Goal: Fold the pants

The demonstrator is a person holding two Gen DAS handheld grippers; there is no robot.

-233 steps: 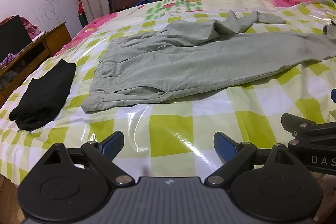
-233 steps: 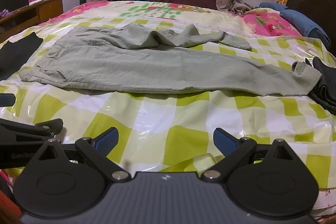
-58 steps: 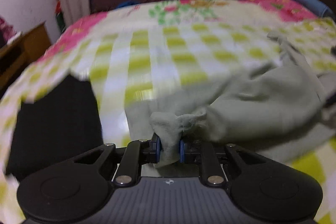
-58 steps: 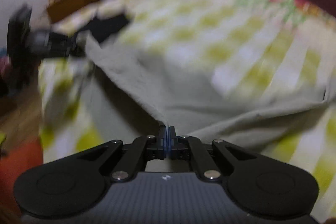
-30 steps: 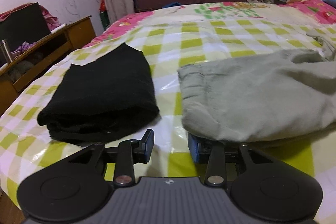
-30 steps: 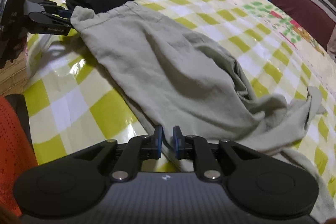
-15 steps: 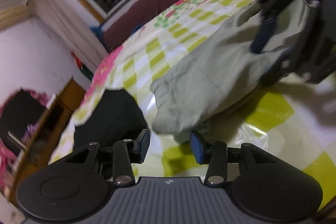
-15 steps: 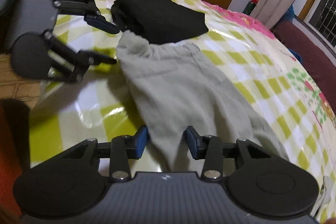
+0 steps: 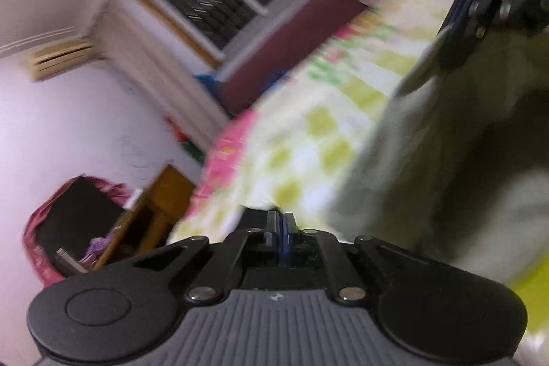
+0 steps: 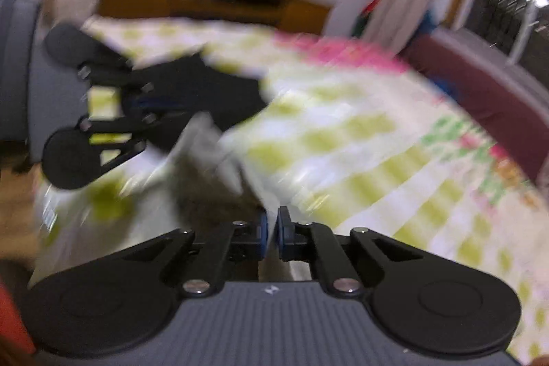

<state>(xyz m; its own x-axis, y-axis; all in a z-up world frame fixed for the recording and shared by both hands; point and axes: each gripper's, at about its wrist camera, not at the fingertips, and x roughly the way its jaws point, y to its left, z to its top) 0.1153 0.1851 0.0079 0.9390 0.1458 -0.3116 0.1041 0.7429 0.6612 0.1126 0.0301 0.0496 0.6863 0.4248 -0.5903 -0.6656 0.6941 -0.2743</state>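
Black folded cloth [image 10: 192, 84] lies at the bed's left edge, just past the left gripper [image 10: 144, 105], whose jaws are now pressed together where half a second ago they stood spread beside the waistband. In the left wrist view the left gripper's blue pads meet with no cloth plainly showing between them, so I cannot tell whether it has caught the grey pants [image 9: 429, 160]. Further right, the right gripper [image 10: 271, 232] has also closed, and here pale fabric shows between its pads: it pinches the pants' near edge. The pants, flat on the checked bed cover [image 10: 360, 143] a moment ago, now rise off it at the waist end. By my reading, the next fold is starting.
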